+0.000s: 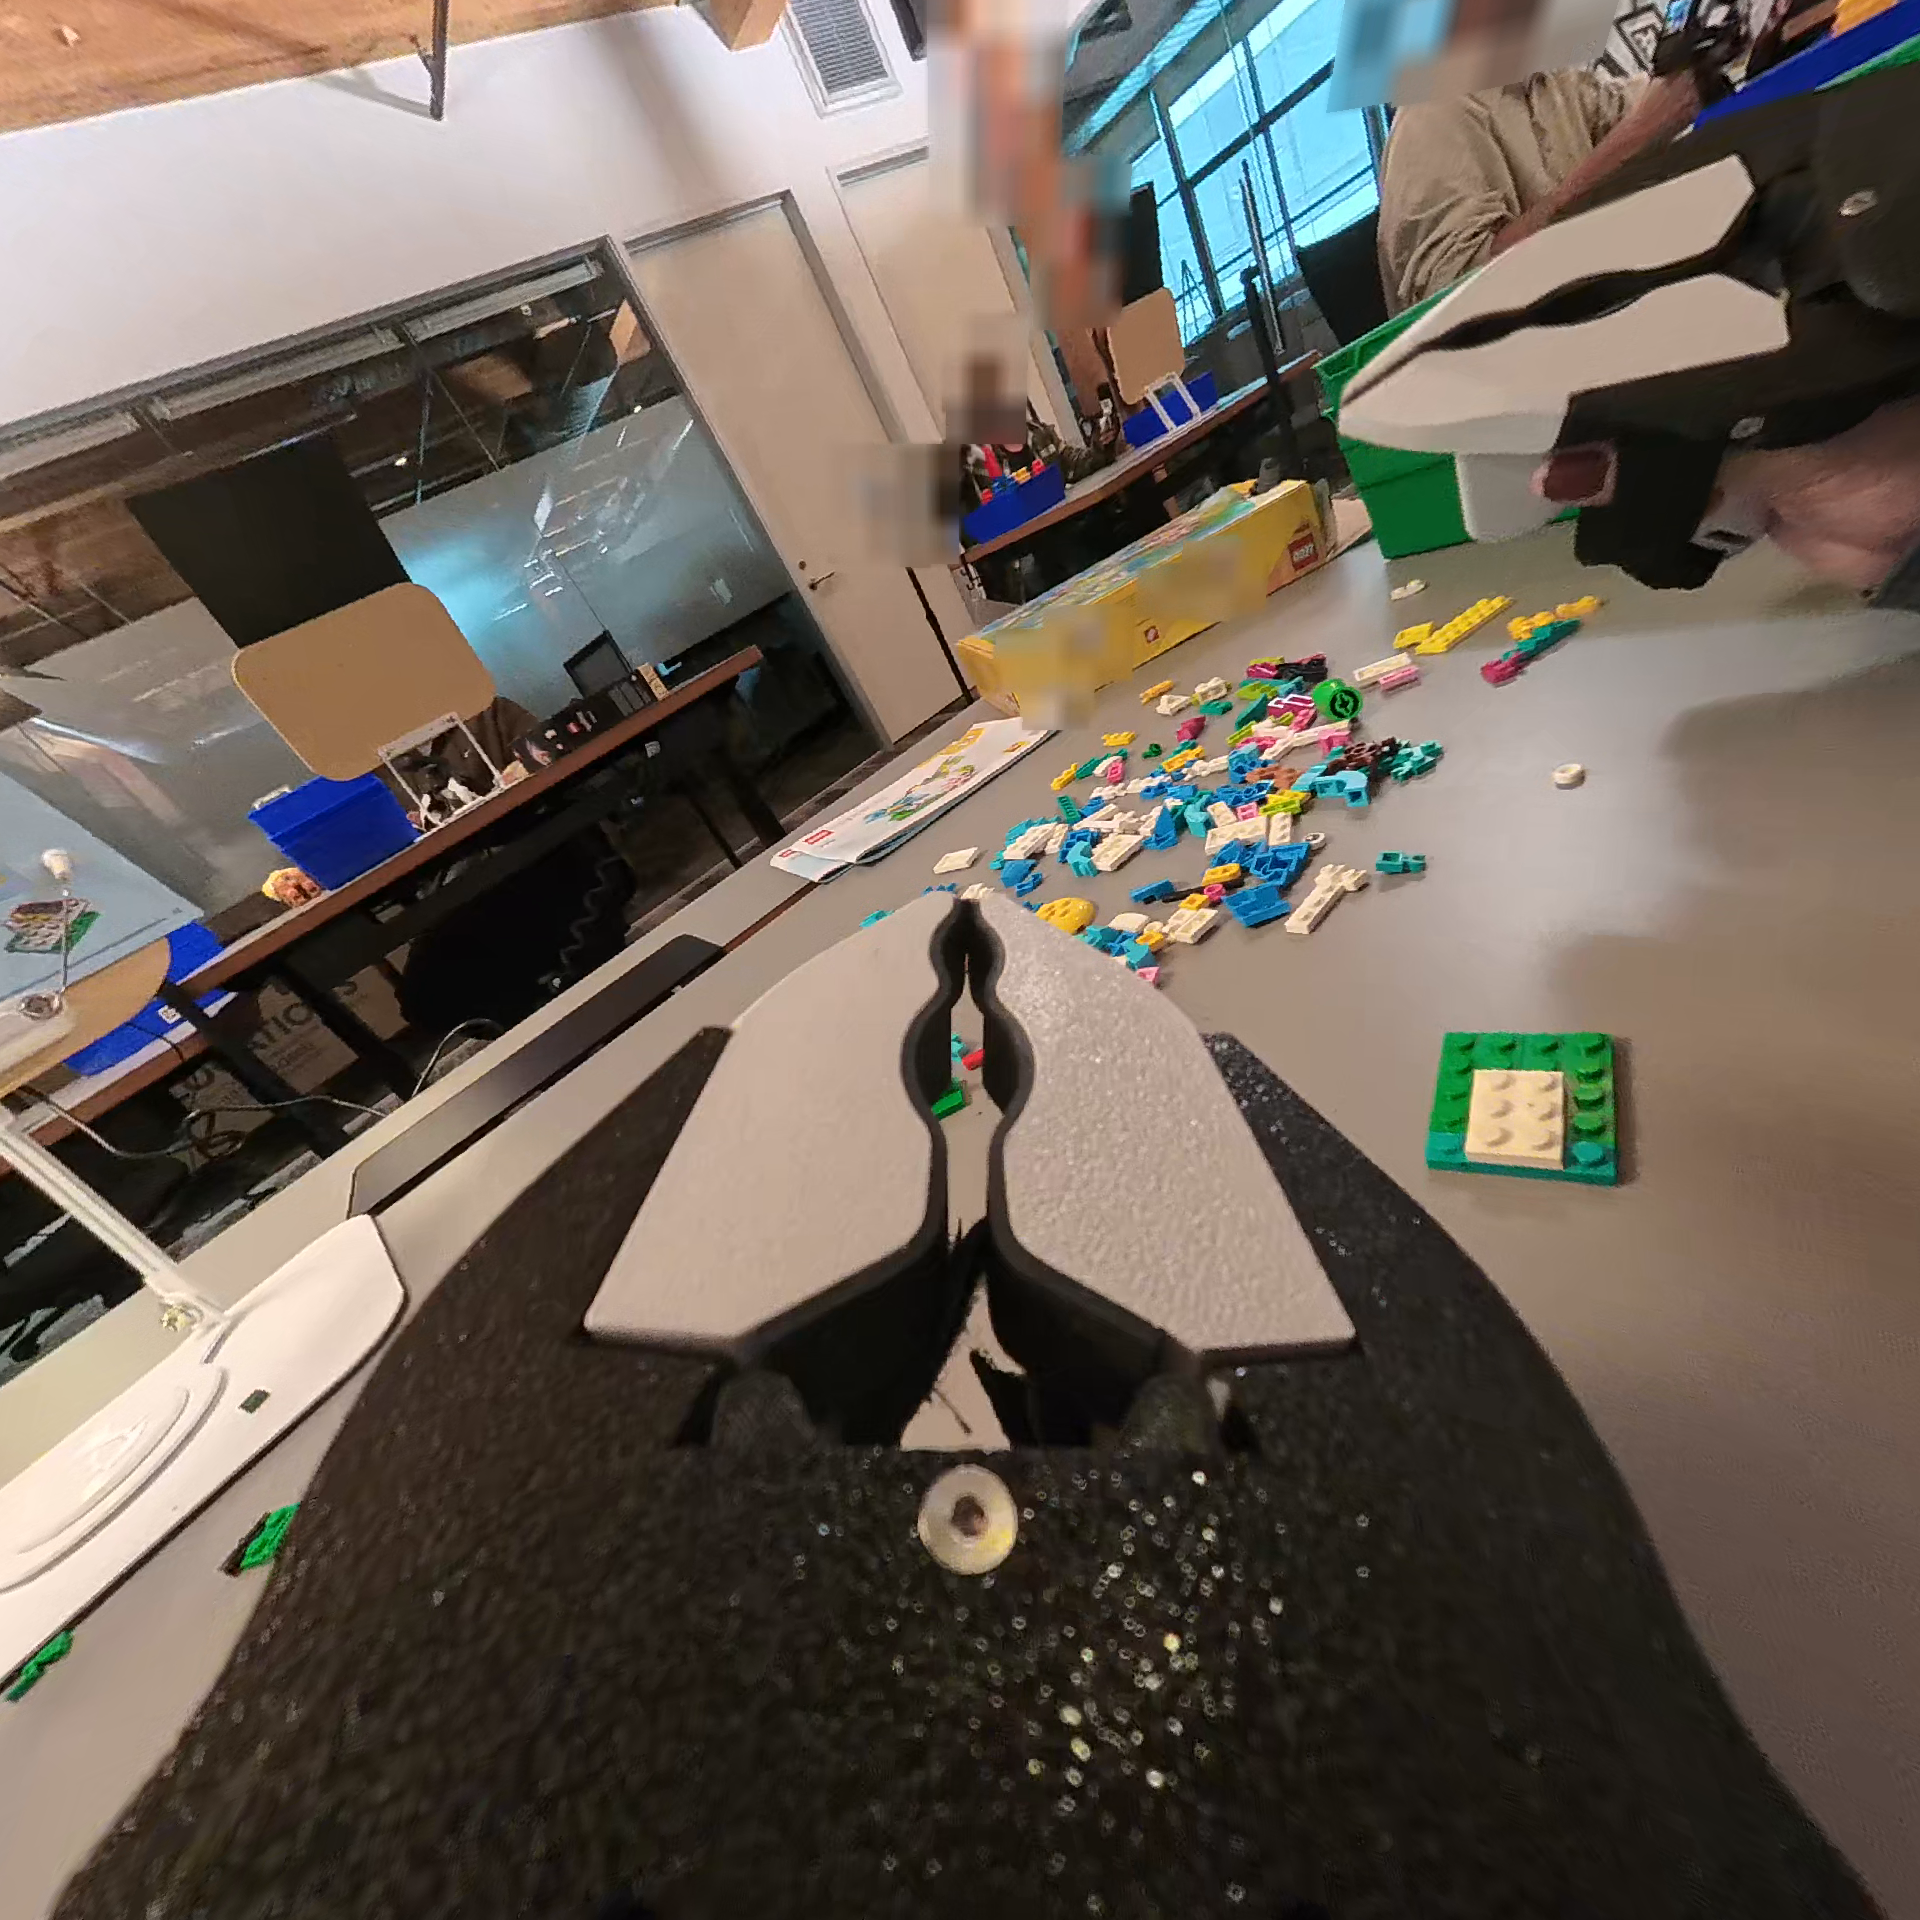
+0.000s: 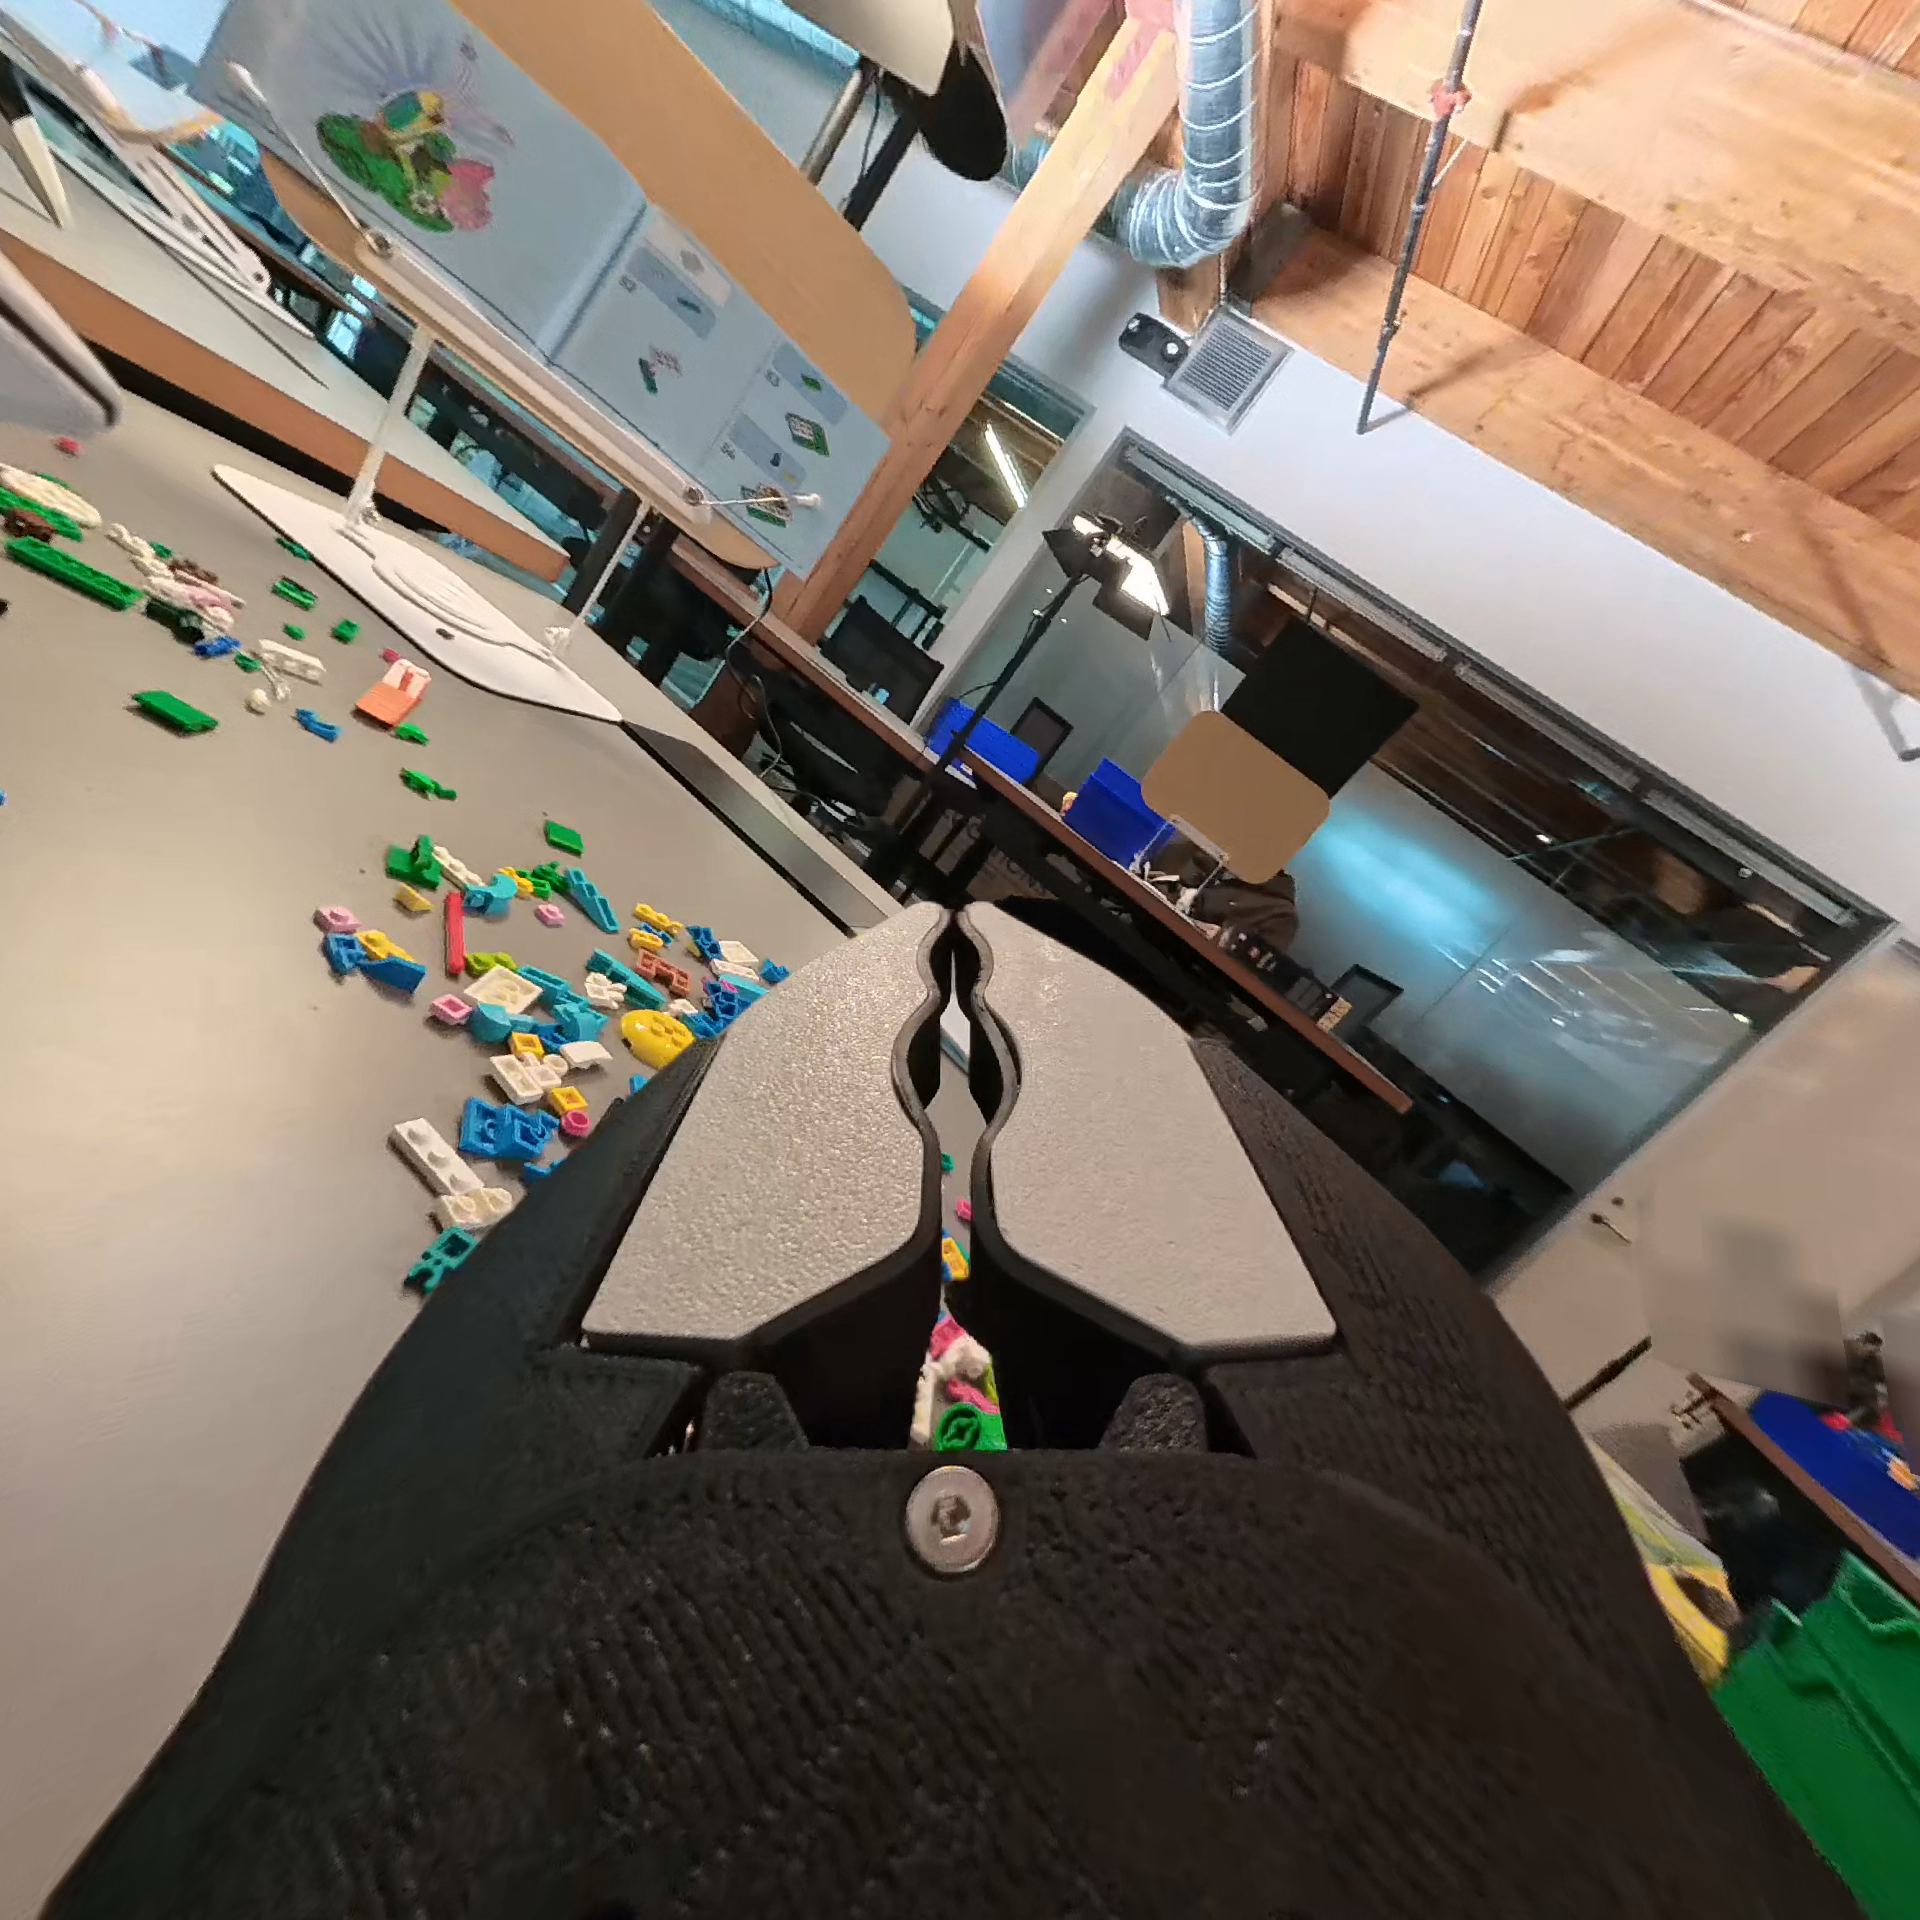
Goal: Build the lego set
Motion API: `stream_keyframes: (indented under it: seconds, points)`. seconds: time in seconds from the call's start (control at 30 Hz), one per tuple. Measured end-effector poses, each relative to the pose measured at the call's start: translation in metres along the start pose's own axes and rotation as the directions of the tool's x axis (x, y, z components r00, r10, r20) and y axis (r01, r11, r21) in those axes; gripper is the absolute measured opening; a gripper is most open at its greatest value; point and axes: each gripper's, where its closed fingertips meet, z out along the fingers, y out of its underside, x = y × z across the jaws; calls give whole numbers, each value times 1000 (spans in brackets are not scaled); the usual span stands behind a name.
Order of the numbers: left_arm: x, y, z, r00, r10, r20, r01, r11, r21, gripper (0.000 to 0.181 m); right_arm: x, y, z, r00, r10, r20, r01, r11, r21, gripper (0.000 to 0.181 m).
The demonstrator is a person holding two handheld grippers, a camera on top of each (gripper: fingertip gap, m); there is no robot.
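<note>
A small build (image 1: 1523, 1110) of green plates with a cream plate on top lies on the grey table (image 1: 1558, 1351), right of my left gripper (image 1: 966, 920). The left gripper is shut and empty, raised over the table. A heap of loose bricks (image 1: 1226, 810) in blue, white, teal, pink and yellow lies beyond it. The right gripper (image 1: 1351, 400) shows at the upper right of the left wrist view, shut, held by a hand. In the right wrist view my right gripper (image 2: 954, 920) is shut and empty, above the loose bricks (image 2: 540, 997).
A yellow set box (image 1: 1132, 613) and an open instruction booklet (image 1: 904, 800) lie at the table's far side. A green bin (image 1: 1403, 488) stands at the right. A white stand base (image 2: 416, 582) holds an instruction sheet (image 2: 582, 270). Green pieces (image 2: 73, 577) are scattered left. Across from one pair of fingers to the other is roughly 20 cm.
</note>
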Motion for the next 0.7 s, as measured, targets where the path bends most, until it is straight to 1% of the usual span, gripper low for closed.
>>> stream_keyframes:
  seconds: [0.17,0.3,0.37,0.53,0.6,0.7]
  points:
    - [0,1,0,1000,0,2,0,1000,-4,0,-2,2,-2,999,-39,0,39,999,-8,0]
    - [0,2,-1,1000,9,2,-9,1000,-8,0,-11,27,-6,996,-77,43,81,991,-105,0]
    - [0,1,-1,1000,5,3,-5,1000,-4,0,-13,31,-6,997,-54,58,61,991,-118,0]
    - [0,2,-1,1000,-4,-4,4,1000,-11,0,-22,17,-7,996,-8,94,13,998,-55,0]
    - [2,4,0,1000,-2,-13,2,1000,-18,0,-30,14,-6,991,-34,128,39,998,-40,0]
    - [5,5,1,1000,6,-24,-7,1000,-27,0,-35,14,-5,987,-84,140,91,995,-42,0]
